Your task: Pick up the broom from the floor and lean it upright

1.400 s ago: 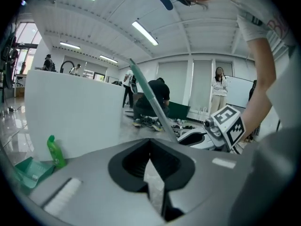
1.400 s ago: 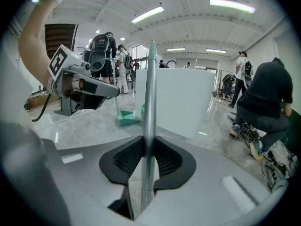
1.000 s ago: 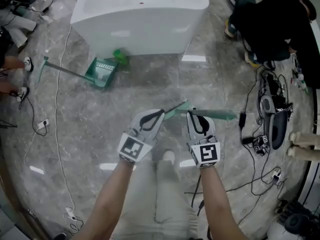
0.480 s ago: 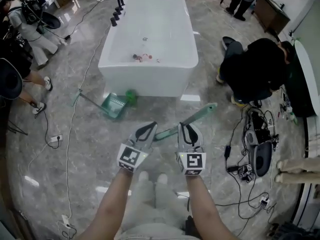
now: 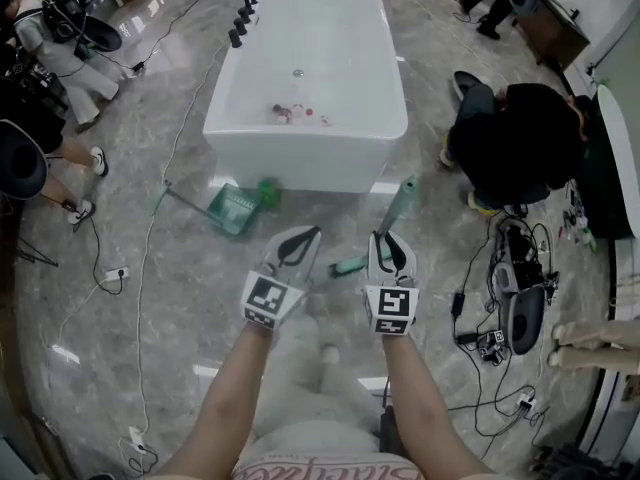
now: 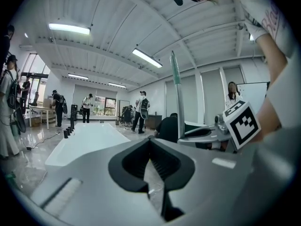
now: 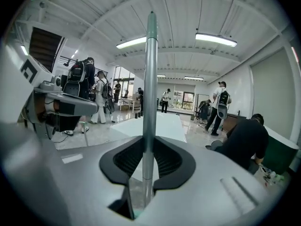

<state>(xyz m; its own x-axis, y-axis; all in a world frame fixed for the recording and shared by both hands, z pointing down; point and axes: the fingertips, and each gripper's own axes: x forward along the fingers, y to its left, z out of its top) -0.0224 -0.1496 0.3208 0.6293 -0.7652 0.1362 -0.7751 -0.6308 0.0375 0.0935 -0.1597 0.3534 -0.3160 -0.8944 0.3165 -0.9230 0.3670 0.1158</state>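
Observation:
The broom has a silver handle with a green top end, and its green head hangs low between my two grippers. My right gripper is shut on the handle. In the right gripper view the handle rises straight up out of the right gripper. My left gripper is beside it at the left, apart from the broom. The left gripper shows shut with nothing in it, and the broom handle stands to its right.
A white bathtub stands ahead. A green dustpan with a long handle lies at its near left corner. A person in black crouches at the right, near cables and gear on the floor. More people stand at the far left.
Both grippers have risen. The broom has swung from nearly level near the floor to almost upright in the right gripper, its green top end now pointing up.

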